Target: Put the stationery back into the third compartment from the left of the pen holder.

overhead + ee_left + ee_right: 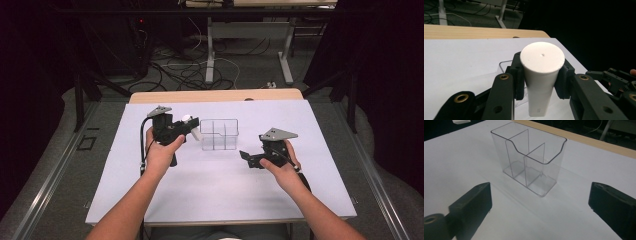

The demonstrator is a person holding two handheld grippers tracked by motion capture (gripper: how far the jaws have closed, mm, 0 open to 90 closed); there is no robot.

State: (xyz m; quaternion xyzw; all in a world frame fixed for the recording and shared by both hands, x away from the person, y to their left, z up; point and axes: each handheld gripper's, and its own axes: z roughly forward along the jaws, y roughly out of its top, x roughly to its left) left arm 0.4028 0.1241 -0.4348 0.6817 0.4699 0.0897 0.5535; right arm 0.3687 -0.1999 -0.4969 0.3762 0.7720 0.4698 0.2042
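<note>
A white tapered plastic tube [541, 72] stands between the jaws of my left gripper [541, 81], which is shut on it around its middle. In the high view the left gripper [191, 126] holds the tube [196, 134] above the table, just left of a clear plastic organizer [219, 134]. The organizer [529, 157] has three compartments, all bare, and stands upright on the white table sheet. My right gripper [540, 193] is open with nothing between its jaws and points at the organizer from a short way off. In the high view that right gripper [246, 156] sits right of the organizer.
The white sheet [220, 185] covers a wooden table whose far edge [215, 95] shows bare wood. Beyond it are desk legs and cables on the floor [200, 70]. Black curtains close both sides. The right gripper [616, 80] shows at the edge of the left gripper view.
</note>
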